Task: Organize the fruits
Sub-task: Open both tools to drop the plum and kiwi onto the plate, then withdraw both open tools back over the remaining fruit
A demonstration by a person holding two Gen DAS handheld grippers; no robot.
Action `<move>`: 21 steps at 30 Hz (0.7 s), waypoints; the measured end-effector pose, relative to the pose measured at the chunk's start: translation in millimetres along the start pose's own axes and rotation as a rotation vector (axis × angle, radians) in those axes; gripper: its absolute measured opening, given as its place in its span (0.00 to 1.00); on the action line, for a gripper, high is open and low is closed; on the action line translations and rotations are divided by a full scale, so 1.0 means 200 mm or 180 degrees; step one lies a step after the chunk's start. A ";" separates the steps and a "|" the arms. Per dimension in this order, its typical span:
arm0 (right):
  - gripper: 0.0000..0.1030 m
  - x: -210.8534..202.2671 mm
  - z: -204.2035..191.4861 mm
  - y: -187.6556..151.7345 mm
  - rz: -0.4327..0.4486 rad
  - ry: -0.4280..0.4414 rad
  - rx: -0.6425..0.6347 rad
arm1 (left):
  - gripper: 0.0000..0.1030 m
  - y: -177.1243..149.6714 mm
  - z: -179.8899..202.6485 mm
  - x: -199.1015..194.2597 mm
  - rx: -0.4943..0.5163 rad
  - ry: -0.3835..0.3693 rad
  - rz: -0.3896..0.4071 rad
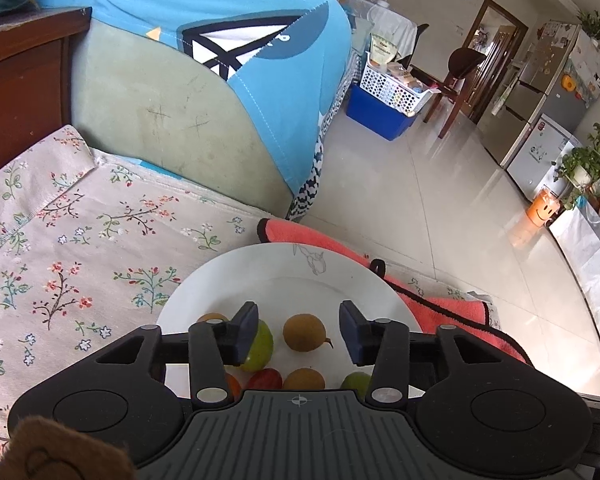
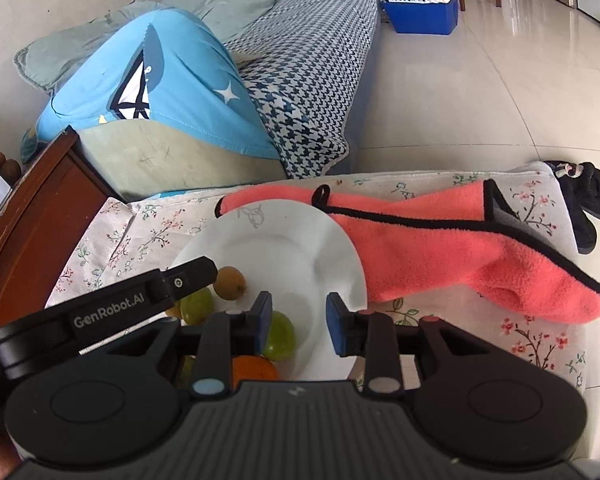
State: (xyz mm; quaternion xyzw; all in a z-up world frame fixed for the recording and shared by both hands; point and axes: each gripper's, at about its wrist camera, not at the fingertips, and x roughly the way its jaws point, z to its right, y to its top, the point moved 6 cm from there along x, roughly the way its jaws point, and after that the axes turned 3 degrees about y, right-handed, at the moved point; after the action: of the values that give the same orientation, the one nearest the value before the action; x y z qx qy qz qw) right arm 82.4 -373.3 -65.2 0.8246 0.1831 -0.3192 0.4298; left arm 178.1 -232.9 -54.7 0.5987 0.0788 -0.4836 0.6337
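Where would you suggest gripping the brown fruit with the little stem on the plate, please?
Grip the brown fruit across its round middle, coming down from above. It lies on the white plate between the left claw's open pads, its stem pointing sideways, with a clear gap to the green fruit.

- Glossy white glazed plate [image 2: 284, 240], smooth.
- Fluffy coral terry towel [image 2: 440, 256] at the plate's three o'clock.
- Matt woven floral cloth [image 1: 80, 240] underneath.
- Shiny tiled floor [image 1: 440, 200].
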 end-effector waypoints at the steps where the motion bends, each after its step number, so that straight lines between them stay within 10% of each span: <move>1: 0.30 -0.01 0.00 0.00 0.0011 0.0004 -0.0004 | 0.47 0.01 0.00 -0.02 0.0008 0.0010 0.0015; 21: 0.33 -0.17 -0.21 -0.10 0.0019 0.0200 -0.0337 | 0.63 -0.02 -0.23 -0.49 -0.0125 0.0524 0.0121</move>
State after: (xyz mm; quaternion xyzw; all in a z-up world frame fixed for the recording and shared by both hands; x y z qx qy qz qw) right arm 61.3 -327.9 -35.7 0.8108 0.2107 -0.2817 0.4678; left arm 146.1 -143.4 -3.6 0.6253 0.1287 -0.4190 0.6457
